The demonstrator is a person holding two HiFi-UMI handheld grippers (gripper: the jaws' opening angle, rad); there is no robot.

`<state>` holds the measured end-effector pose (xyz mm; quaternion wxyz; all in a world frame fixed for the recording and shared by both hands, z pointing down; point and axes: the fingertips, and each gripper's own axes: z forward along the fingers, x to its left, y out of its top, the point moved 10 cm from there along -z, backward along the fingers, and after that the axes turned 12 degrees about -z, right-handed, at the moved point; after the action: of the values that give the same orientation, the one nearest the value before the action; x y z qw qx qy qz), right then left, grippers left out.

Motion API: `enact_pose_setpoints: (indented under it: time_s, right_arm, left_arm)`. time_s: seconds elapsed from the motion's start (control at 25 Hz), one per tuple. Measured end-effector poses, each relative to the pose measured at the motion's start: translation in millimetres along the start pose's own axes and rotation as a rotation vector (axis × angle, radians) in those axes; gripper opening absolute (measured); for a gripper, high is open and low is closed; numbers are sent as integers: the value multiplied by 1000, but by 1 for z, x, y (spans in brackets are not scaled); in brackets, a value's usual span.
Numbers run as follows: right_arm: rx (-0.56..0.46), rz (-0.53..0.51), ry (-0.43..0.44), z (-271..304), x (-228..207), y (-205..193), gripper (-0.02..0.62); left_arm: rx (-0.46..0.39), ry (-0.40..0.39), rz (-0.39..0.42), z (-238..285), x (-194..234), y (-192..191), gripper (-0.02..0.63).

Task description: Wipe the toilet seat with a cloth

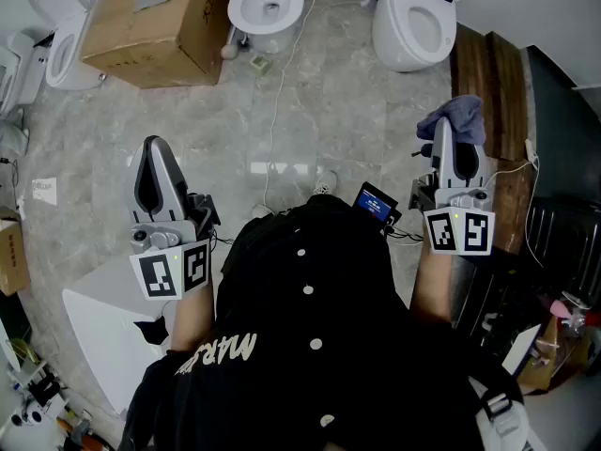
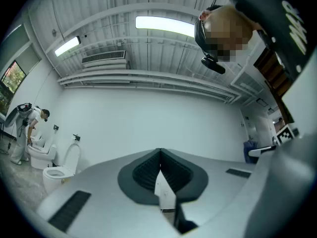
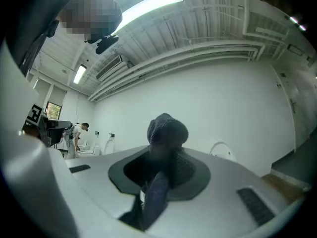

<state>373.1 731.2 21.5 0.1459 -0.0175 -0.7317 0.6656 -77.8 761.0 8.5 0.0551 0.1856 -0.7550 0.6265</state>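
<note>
Blue cloth [image 1: 458, 111] clamped in right gripper [image 1: 456, 141] fingers; left gripper [image 1: 155, 150] fingers closed, empty.

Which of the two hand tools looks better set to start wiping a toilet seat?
Probably the right. The right gripper is shut on the blue-grey cloth, and the toilet ahead is on its side. The left gripper has its jaws together with nothing between them.

Brown cardboard box [image 1: 155, 22] far L; white ceramic toilet [image 1: 269, 6] just R of it; blue-grey cloth [image 1: 460, 111] in R hand-held gripper [image 1: 457, 130].
</note>
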Motion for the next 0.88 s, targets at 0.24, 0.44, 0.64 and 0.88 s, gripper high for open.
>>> enact_pose_setpoints:
  time_s: [0.24, 0.44, 0.64, 0.88]
  right_arm:
    - [2, -4, 3, 0, -2, -3, 84]
    - [-6, -1, 4, 0, -5, -5, 84]
    - [-25, 36, -20, 3, -28, -12, 86]
    - [-30, 28, 6, 16, -62, -23, 86]
  left_arm:
    - [13, 0, -4, 2, -2, -5, 8]
    - [17, 1, 4, 3, -7, -7, 9]
    - [23, 16, 18, 13, -23, -12, 9]
    - [22, 43, 28, 31, -51, -26, 9]
